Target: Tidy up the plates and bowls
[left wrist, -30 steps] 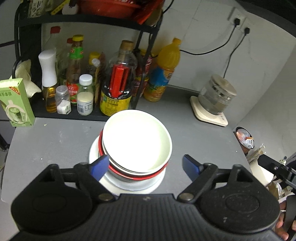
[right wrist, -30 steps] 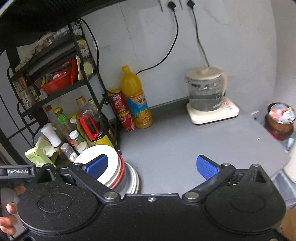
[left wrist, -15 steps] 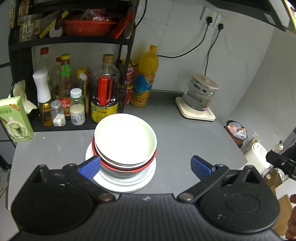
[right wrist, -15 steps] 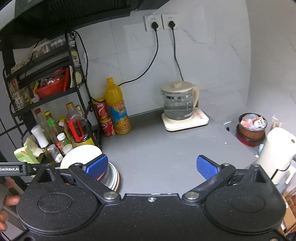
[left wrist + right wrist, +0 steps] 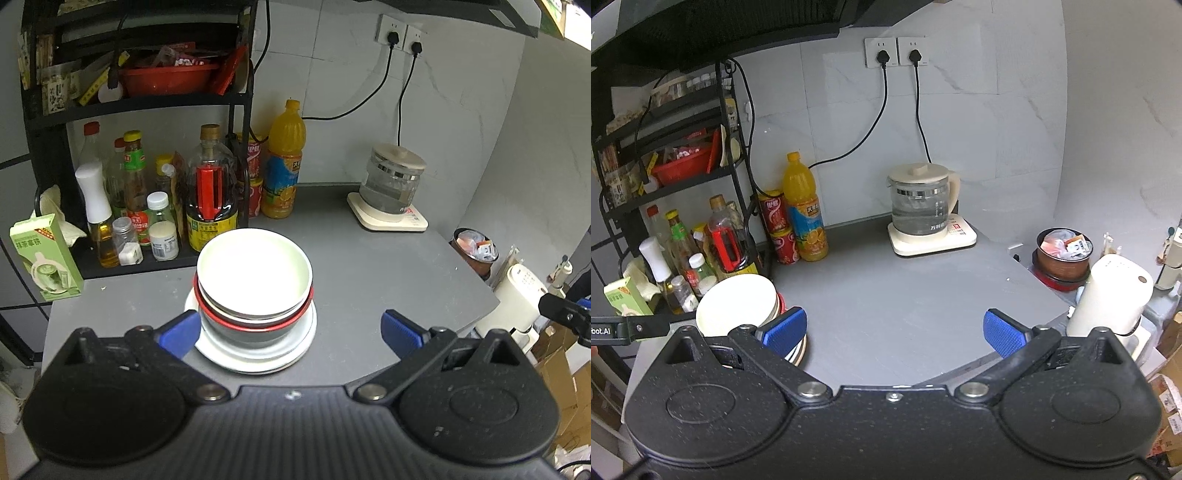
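A white bowl (image 5: 255,271) sits on top of a stack, nested in a red-rimmed bowl (image 5: 255,323), on white plates (image 5: 258,356) on the grey counter (image 5: 369,273). My left gripper (image 5: 290,330) is open and empty, held back above the counter's front edge, apart from the stack. The stack shows at the left of the right wrist view (image 5: 737,306), partly behind a blue fingertip (image 5: 785,330). My right gripper (image 5: 894,332) is open and empty over the counter's front right.
A black rack (image 5: 140,99) with sauce bottles (image 5: 210,199) stands behind the stack. An orange drink bottle (image 5: 282,162), red cans (image 5: 777,229) and a glass kettle on its base (image 5: 391,188) stand at the back. A green carton (image 5: 44,258) stands left.
Both grippers have pulled back and up from the stack, so more of the counter and wall shows. The stack of bowls and plates has stayed in place.
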Demonstrator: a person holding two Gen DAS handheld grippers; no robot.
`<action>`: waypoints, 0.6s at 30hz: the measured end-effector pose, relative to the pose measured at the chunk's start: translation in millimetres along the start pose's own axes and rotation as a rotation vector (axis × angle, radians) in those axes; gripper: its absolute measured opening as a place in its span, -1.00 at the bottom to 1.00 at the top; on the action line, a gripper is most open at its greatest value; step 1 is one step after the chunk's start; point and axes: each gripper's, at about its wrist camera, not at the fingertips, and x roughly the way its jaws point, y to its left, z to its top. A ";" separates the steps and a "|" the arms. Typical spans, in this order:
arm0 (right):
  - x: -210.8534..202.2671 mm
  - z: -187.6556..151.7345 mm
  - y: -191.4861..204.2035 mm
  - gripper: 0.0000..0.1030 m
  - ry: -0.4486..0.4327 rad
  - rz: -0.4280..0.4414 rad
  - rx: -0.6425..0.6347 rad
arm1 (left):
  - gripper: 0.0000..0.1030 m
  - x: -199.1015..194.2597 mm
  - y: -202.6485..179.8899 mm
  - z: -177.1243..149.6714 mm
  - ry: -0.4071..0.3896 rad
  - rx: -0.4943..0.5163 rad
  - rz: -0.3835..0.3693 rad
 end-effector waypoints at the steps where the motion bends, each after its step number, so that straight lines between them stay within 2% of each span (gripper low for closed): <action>1: -1.2 -1.2 0.4 1.00 0.003 -0.004 -0.003 | 0.99 -1.1 -0.9 -1.3 0.000 0.006 0.004; 13: -13.8 -15.5 2.2 1.00 0.025 -0.029 -0.014 | 0.99 -14.5 -8.4 -16.0 -0.007 0.056 0.034; 18: -14.5 -18.6 3.8 1.00 0.031 -0.028 -0.022 | 0.99 -17.1 -5.6 -18.3 -0.002 0.041 0.034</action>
